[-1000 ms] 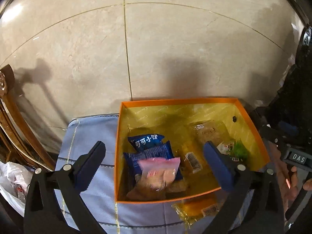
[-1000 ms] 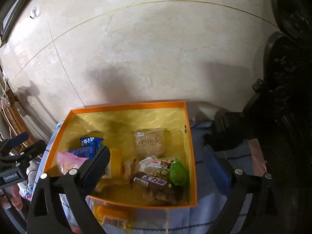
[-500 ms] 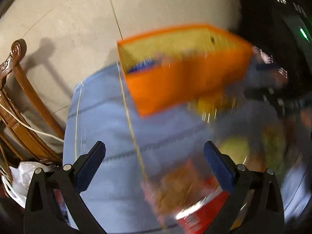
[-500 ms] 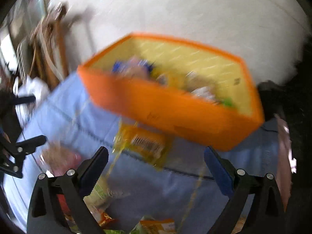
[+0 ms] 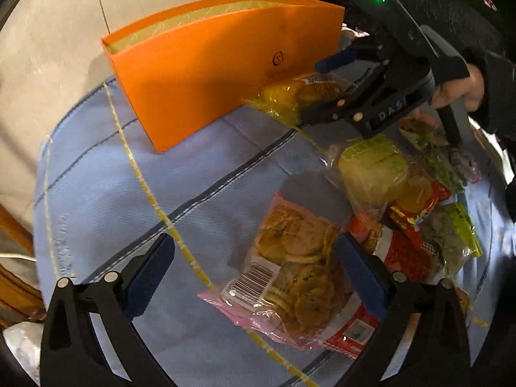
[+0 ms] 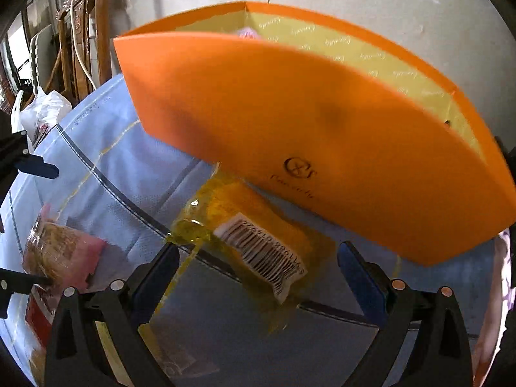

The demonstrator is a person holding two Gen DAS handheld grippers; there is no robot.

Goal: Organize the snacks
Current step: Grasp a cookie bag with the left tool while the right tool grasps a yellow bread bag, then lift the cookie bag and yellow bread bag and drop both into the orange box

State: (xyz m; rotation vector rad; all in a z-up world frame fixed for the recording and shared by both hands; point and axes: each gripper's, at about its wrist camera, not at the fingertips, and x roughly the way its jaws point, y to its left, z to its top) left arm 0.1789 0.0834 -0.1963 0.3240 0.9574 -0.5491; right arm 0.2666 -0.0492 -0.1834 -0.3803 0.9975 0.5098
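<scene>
Snacks are spread over the blue-clothed table (image 5: 96,200) before an orange box (image 5: 206,64); a pink packet (image 5: 290,274) lies between the spread fingers of the left hand-held gripper (image 5: 254,277), a yellow packet (image 6: 251,238) between the right hand-held gripper's (image 6: 258,277) parted fingers.

— What lies between the jaws of the left gripper (image 5: 254,274)?
— A clear pink-edged bag of round crackers (image 5: 290,271), flat on the blue cloth over the worktop (image 5: 96,200); the jaws stand wide apart on either side of it.
— And the orange box (image 5: 209,64)?
— Upright toward the far edge of the worktop. A yellow packet (image 5: 290,93) lies at its foot, with the right gripper (image 5: 309,90), held in a hand (image 5: 458,93), spread around it.
— Anything else?
— A heap of green, yellow and red packets (image 5: 406,200) toward the right edge.
</scene>
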